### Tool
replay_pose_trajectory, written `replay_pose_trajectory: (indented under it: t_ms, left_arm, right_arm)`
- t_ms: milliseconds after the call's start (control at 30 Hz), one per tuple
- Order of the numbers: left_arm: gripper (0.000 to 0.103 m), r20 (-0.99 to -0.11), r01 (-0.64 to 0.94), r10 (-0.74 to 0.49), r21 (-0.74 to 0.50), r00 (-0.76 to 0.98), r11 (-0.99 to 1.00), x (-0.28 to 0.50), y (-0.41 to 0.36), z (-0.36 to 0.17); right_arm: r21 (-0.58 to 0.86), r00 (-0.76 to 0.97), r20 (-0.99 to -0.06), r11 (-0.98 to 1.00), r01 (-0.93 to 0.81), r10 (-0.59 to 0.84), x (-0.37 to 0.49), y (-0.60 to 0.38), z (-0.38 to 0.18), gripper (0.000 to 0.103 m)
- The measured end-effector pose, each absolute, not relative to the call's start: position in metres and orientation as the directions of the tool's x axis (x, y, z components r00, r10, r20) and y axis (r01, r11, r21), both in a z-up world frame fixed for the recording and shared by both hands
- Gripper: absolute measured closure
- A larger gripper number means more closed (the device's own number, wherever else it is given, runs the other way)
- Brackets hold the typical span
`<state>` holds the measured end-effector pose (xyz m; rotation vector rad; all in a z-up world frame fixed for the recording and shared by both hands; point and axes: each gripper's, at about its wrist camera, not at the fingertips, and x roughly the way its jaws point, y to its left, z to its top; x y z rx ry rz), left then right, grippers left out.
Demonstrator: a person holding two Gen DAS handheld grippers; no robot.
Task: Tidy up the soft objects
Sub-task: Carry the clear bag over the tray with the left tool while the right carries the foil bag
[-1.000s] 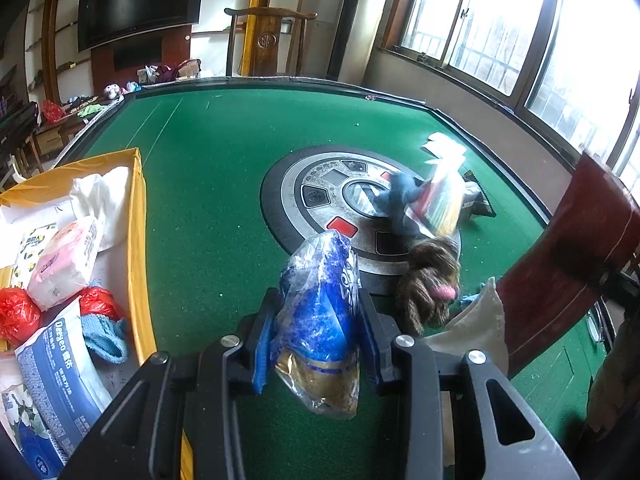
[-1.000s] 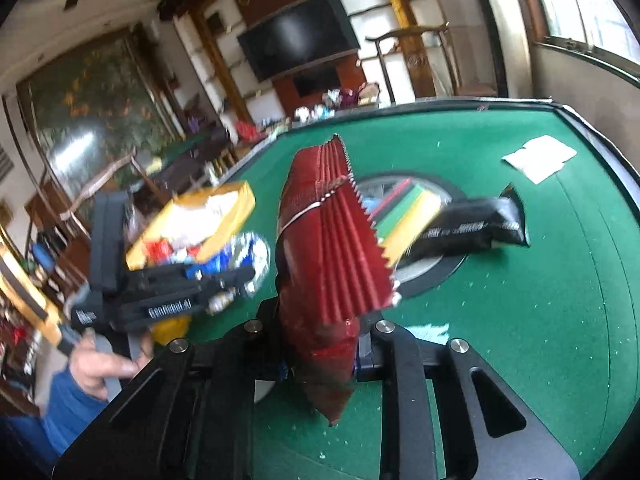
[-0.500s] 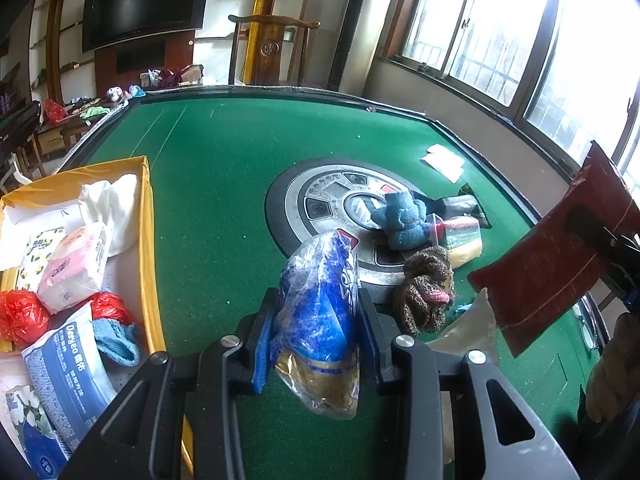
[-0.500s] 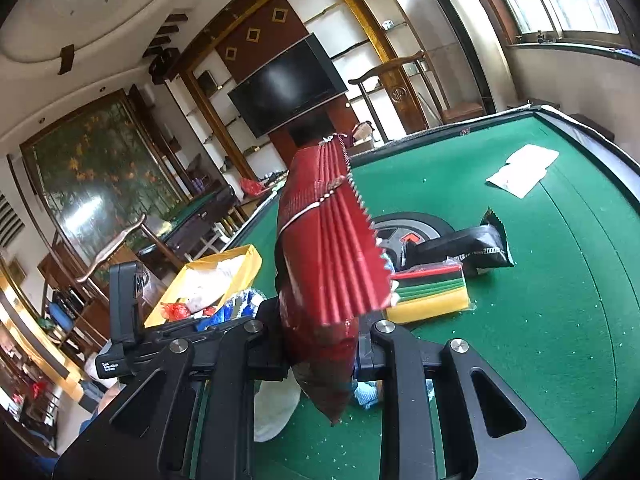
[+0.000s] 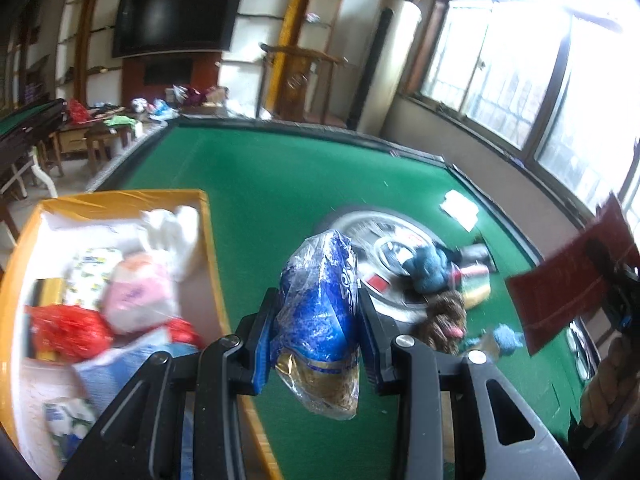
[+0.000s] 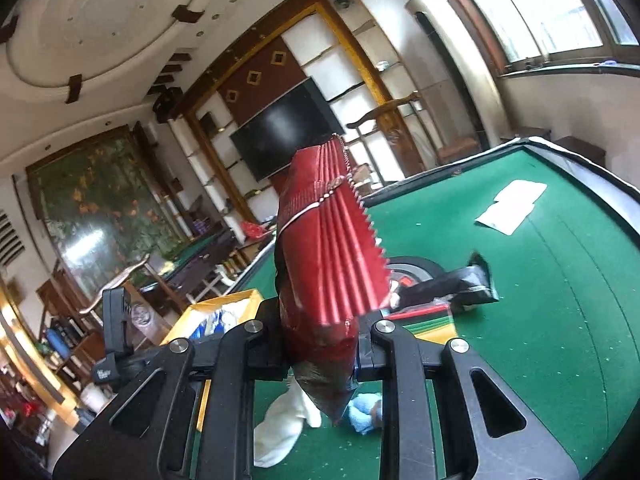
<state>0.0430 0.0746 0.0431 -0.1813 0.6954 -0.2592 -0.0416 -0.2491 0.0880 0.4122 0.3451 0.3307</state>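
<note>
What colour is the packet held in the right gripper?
Dark red, with a ribbed, zigzag-cut top edge. The packet shows best in the right wrist view.

Left gripper (image 5: 316,320) and right gripper (image 6: 320,332) both raised, jaws clamped.

Blue bag (image 5: 316,312) & red pleated bag (image 6: 328,256) upright (both pinched), above green table.
</note>
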Motion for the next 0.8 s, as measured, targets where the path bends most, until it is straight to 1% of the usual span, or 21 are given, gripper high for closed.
replay_pose_trajectory:
  t_ms: [100,233,333,433,567,633,800]
  left_arm:
    - [0.066,-0.592,0.137,-0.268,-0.257,0.760,0.957,0.040,0.091,0.048]
    - [0.066,-0.576,0.096,-0.240,-0.269,0.782,0.958,0.035,0.115,0.052]
    - [0.066,-0.580,0.057,-0.198,-0.252,0.790,0.966,0.030,0.132,0.050]
    - [0.066,-0.591,-0.007,-0.134,-0.230,0.796,0.973,0.024,0.155,0.045]
    - [0.066,-0.606,-0.087,-0.079,-0.240,0.792,0.967,0.019,0.186,0.036]
    - [0.066,-0.624,-0.129,-0.044,-0.229,0.780,0.965,0.017,0.196,0.029]
    - [0.066,-0.676,-0.216,0.028,-0.195,0.736,0.957,0.022,0.210,0.013]
  right_arm:
    - [0.425,0.879,-0.253,0.863,-0.274,0.403,-0.040,-0.240,0.089,0.083]
    - [0.444,0.830,-0.294,0.837,-0.320,0.473,-0.031,-0.217,0.087,0.083]
    - [0.458,0.783,-0.324,0.812,-0.361,0.531,-0.022,-0.191,0.087,0.083]
    - [0.447,0.740,-0.343,0.793,-0.413,0.579,-0.010,-0.153,0.094,0.083]
    - [0.449,0.682,-0.371,0.765,-0.462,0.630,0.018,-0.102,0.100,0.083]
    - [0.484,0.635,-0.383,0.731,-0.481,0.671,0.038,-0.076,0.101,0.083]
    - [0.542,0.575,-0.399,0.690,-0.480,0.714,0.084,-0.022,0.093,0.082]
